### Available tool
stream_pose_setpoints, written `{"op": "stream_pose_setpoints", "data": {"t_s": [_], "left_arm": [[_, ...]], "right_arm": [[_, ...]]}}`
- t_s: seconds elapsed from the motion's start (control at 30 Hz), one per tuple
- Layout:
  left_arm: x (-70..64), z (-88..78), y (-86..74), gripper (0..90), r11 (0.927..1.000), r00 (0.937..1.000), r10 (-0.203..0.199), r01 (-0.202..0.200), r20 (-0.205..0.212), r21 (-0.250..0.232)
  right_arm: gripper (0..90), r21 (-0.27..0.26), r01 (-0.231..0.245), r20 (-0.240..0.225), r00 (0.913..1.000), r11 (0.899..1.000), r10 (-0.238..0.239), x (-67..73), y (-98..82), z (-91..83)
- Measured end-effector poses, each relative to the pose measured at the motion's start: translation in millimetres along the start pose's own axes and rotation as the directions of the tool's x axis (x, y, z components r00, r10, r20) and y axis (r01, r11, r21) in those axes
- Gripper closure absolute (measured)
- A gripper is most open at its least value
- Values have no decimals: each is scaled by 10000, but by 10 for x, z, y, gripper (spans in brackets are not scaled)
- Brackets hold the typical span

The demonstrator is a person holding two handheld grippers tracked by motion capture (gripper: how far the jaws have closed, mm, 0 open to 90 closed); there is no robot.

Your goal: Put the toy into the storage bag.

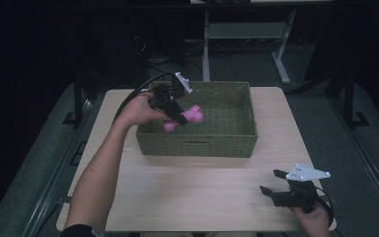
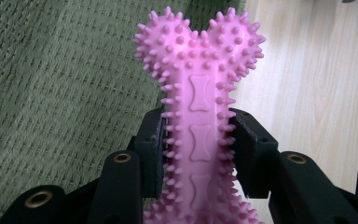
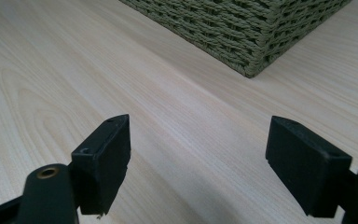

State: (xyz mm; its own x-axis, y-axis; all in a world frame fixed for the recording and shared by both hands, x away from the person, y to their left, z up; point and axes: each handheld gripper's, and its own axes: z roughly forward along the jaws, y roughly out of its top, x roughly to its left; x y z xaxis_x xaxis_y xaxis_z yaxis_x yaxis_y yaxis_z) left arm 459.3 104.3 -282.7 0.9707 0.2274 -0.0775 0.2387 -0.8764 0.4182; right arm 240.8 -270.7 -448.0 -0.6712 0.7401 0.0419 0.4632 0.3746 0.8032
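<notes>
Left tongs (image 1: pixel 181 117) are clenched on the pink spiked bone toy (image 2: pixel 199 107) over the basket's (image 1: pixel 227 143) left edge, right tongs (image 3: pixel 198 163) are released near the bench's (image 1: pixel 187 192) right front corner, and the toy could be dropped outside since its spikes may slip.

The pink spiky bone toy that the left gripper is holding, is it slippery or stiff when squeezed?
Probably not slippery: the nubs all over the pink bone toy meet the left gripper fingers at its narrow waist. It looks fairly stiff, since it stands straight above them without drooping. Likely light, as one hand holds it over the basket.
</notes>
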Motion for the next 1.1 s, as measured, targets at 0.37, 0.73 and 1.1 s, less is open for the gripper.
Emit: {"op": "stream_pose_setpoints", "data": {"t_s": [0.37, 0.73, 1.1], "left_arm": [[162, 120, -31, 582, 9991, 9992, -393, 394, -60, 181], [263, 226, -59, 580, 9968, 9973, -732, 734, -84, 315], [375, 335, -175, 580, 9926, 9925, -1209, 1207, 175, 130]], "right_arm": [[216, -4, 20, -15, 10000, 10000, -20, 2, -3, -6], [216, -29, 14, -53, 10000, 10000, -14, 6, -7, -8], [216, -48, 8, -62, 10000, 10000, -8, 12, -9, -10]]}}
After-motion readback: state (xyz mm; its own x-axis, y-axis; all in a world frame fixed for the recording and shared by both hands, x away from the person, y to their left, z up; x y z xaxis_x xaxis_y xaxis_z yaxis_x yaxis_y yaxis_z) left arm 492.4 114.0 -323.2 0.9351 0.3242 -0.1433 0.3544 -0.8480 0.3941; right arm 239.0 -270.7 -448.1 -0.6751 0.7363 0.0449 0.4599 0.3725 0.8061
